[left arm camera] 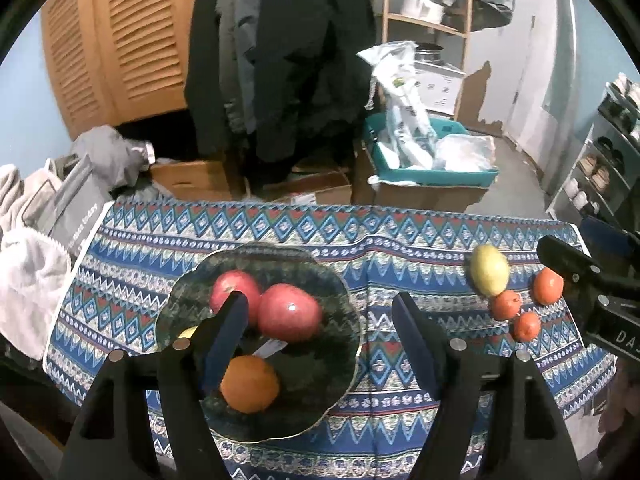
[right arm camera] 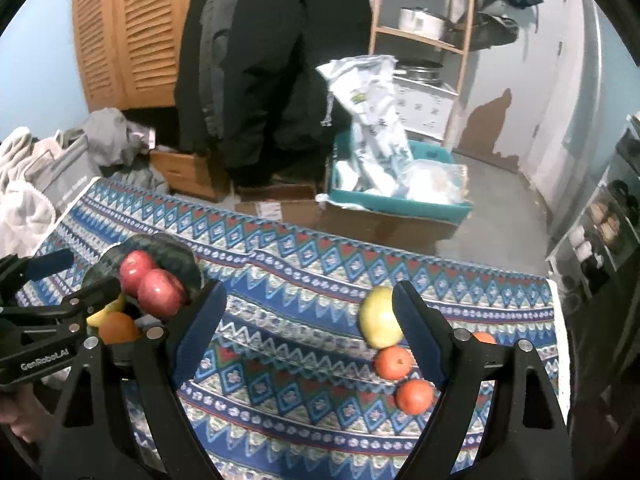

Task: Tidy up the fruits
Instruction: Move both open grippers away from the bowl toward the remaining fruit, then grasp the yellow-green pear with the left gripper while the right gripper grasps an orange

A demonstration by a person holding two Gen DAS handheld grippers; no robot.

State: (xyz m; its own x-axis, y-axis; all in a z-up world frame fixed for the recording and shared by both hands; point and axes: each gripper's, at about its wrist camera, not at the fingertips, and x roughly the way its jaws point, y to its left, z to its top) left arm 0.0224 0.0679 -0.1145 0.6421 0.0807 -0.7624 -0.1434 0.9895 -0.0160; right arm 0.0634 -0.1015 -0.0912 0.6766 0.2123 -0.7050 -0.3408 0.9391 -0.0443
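Left wrist view shows the left gripper (left arm camera: 320, 312) with its jaws spread and nothing between them, poised above the glass plate (left arm camera: 336, 396) that already gathers two red apples (left arm camera: 289, 312), an orange (left arm camera: 250, 384) and a sliver of something yellow, likely the collecting spot. The right gripper (right arm camera: 308, 304) is likewise released and empty over the patterned cloth (right arm camera: 288, 360), near the loose yellow-green fruit (right arm camera: 378, 318) and small tangerines (right arm camera: 394, 362), probably next to move. Only the left view shows three tangerines clearly; the right one hides the third behind a finger.
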